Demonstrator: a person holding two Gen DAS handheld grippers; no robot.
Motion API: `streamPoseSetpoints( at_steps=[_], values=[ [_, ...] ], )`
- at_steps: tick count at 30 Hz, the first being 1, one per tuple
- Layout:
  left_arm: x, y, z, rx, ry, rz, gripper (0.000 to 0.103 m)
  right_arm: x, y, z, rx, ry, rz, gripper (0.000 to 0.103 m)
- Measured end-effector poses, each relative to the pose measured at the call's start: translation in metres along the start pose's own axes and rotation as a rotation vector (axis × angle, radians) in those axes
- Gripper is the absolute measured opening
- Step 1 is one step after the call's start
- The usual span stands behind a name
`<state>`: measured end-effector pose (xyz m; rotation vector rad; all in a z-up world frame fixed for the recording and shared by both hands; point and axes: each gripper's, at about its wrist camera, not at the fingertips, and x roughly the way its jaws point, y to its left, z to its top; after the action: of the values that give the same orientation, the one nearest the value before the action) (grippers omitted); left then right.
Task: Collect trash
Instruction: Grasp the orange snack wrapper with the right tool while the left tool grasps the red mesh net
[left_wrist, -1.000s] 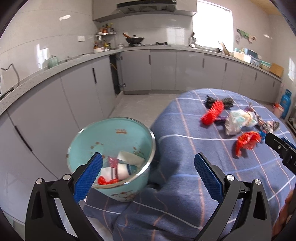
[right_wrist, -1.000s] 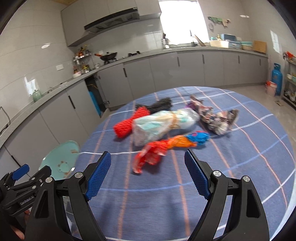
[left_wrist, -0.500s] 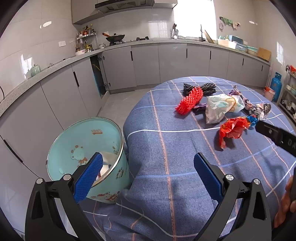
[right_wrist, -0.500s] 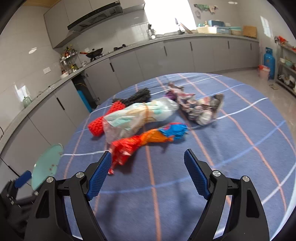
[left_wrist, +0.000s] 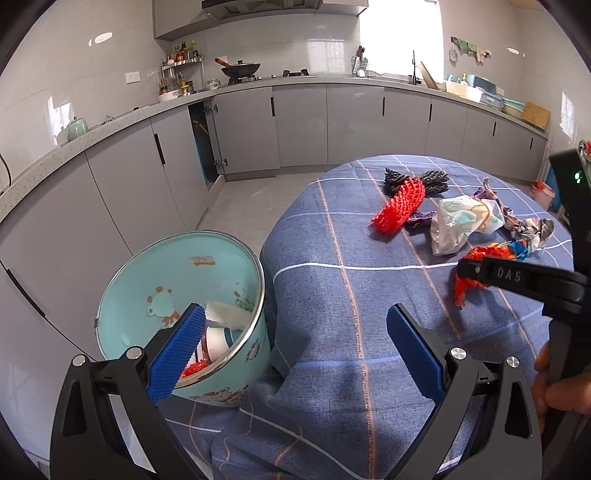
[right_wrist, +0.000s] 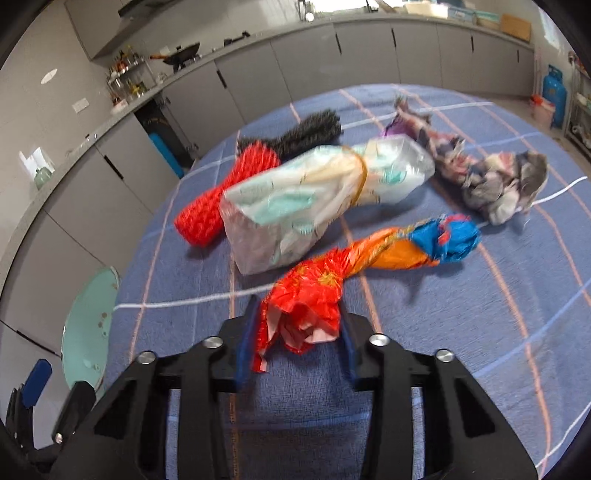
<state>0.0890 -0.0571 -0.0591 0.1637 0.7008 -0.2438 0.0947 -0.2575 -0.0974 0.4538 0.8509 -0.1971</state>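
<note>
A twisted red, orange and blue wrapper (right_wrist: 362, 266) lies on the blue checked tablecloth (right_wrist: 424, 369). My right gripper (right_wrist: 297, 332) is shut on its red end; it also shows in the left wrist view (left_wrist: 465, 273). My left gripper (left_wrist: 291, 343) is open and empty, beside the table's edge above a teal bin (left_wrist: 147, 280) that holds cups and red scraps. Other trash lies further on: a red foam net (right_wrist: 221, 192), a clear plastic bag (right_wrist: 314, 195), a black net (right_wrist: 306, 133) and a crumpled wrapper (right_wrist: 487, 177).
Grey kitchen cabinets (left_wrist: 295, 125) and a counter run along the back and left walls. A blue gas bottle (right_wrist: 553, 88) stands on the floor at the far right. The bin (right_wrist: 88, 325) stands on the floor left of the table.
My right gripper moved forward to the red-orange wrapper and shut on its red end. The left gripper swung its view right and stayed open.
</note>
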Motion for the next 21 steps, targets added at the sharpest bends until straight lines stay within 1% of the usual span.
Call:
streamPoseSetpoints(
  at_steps=[3,7,10,14,18,21],
  values=[
    [0.002,0.001,0.0,-0.007,0.005,-0.005,0.096,-0.006,-0.003,-0.005,-0.009,-0.011,0.01,0.025],
    [0.001,-0.002,0.001,-0.003,0.003,-0.014,0.096,-0.019,-0.01,-0.011,-0.033,-0.014,0.04,0.018],
    [0.001,-0.004,0.002,-0.004,0.008,-0.026,0.096,-0.035,-0.015,-0.017,-0.05,-0.044,0.066,0.017],
    [0.001,-0.009,0.003,-0.001,0.008,-0.036,0.096,-0.061,-0.016,-0.025,-0.107,-0.124,0.08,0.016],
    [-0.001,-0.018,0.007,0.023,-0.006,-0.053,0.095,-0.079,-0.015,-0.024,-0.143,-0.2,0.072,0.016],
    [0.003,-0.022,0.013,0.025,-0.006,-0.067,0.093,-0.086,-0.011,-0.02,-0.184,-0.241,0.06,0.016]
  ],
)
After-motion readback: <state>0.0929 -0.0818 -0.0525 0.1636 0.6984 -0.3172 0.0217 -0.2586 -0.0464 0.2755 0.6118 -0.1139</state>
